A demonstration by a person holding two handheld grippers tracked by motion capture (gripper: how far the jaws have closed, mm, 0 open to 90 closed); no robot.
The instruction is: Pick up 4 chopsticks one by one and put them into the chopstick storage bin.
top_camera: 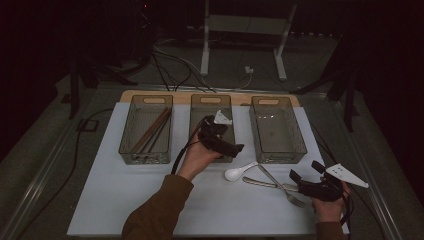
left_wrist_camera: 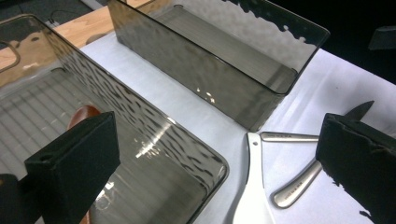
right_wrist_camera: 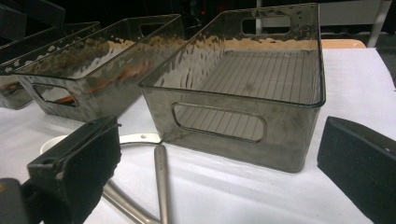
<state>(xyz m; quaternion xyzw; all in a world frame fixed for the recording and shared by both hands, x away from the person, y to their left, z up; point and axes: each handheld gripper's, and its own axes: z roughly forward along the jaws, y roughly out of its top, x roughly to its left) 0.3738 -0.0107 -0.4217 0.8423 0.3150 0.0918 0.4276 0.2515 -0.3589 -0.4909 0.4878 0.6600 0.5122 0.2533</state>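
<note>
Left tool [top_camera: 220, 140] released, empty, over the middle bin's [top_camera: 197, 107] near end; brown spoon [left_wrist_camera: 84, 114] lies inside just beyond its jaw. Right tool [top_camera: 312, 182] released too, fork [top_camera: 282, 186] and white spoon [top_camera: 239, 172] just left of it on the worktop [top_camera: 125, 200].

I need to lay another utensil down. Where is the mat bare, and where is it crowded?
Bare: the white mat left of the person's sleeve, in front of the left bin. Crowded: in front of the right bin, where the white spoon, knife and fork lie beside the right tool.
</note>
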